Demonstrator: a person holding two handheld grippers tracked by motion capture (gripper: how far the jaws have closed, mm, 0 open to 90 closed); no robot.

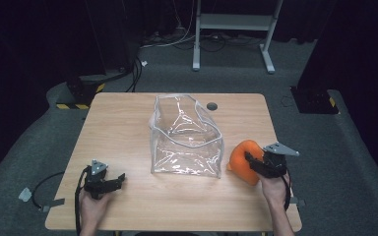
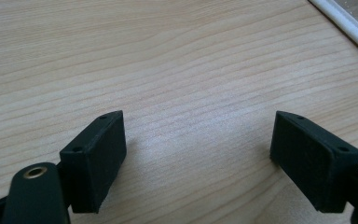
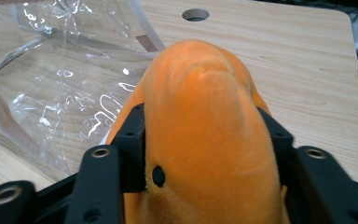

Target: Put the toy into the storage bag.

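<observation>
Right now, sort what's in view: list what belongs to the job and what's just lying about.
Part of the job:
- orange plush toy, clamped in the right gripper
- clear plastic bag, standing open beside the toy
- left gripper, jaws open over bare table

Just lying about:
- white desk frame on the floor beyond the table
- floor cables

1. The clear plastic bag (image 1: 187, 135) stands in the middle of the wooden bench (image 1: 128, 123).
2. The orange plush toy (image 1: 243, 161) sits on the bench just right of the bag, between the jaws of the right hand-held gripper (image 1: 256, 164).
3. The left hand-held gripper (image 1: 115, 182) is near the front left of the bench, well apart from the bag.
4. A small round hole (image 1: 211, 106) is in the bench behind the bag.
</observation>
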